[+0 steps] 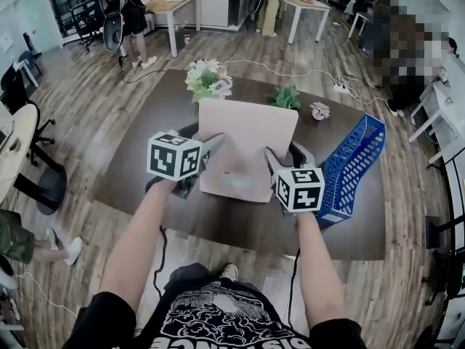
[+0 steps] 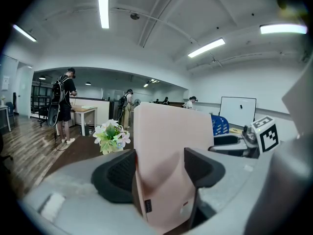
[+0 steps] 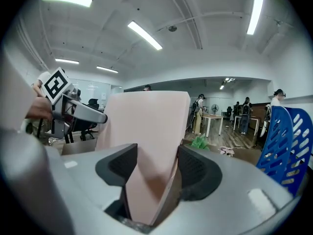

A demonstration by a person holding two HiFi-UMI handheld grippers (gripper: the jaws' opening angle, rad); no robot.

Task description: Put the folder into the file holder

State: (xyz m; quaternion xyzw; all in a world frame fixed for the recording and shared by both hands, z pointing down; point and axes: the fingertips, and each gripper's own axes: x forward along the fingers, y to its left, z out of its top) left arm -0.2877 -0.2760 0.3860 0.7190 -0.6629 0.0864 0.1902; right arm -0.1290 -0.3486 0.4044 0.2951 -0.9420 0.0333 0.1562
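A pale pink folder (image 1: pixel 247 140) hangs lifted above the dark table (image 1: pixel 138 129), held up by both grippers at its near corners. My left gripper (image 1: pixel 211 147) is shut on the folder's left edge; in the left gripper view the folder (image 2: pixel 171 146) stands upright between the black pads. My right gripper (image 1: pixel 285 157) is shut on the right edge, and in the right gripper view the folder (image 3: pixel 146 126) is bent slightly between the pads. The blue mesh file holder (image 1: pixel 352 169) lies at the table's right side, just right of my right gripper.
A bouquet of white flowers (image 1: pixel 207 78), a small green plant (image 1: pixel 285 97) and a small pink object (image 1: pixel 320 110) sit along the table's far edge. A white cable runs across the far right. People stand by desks (image 1: pixel 174 6) in the background.
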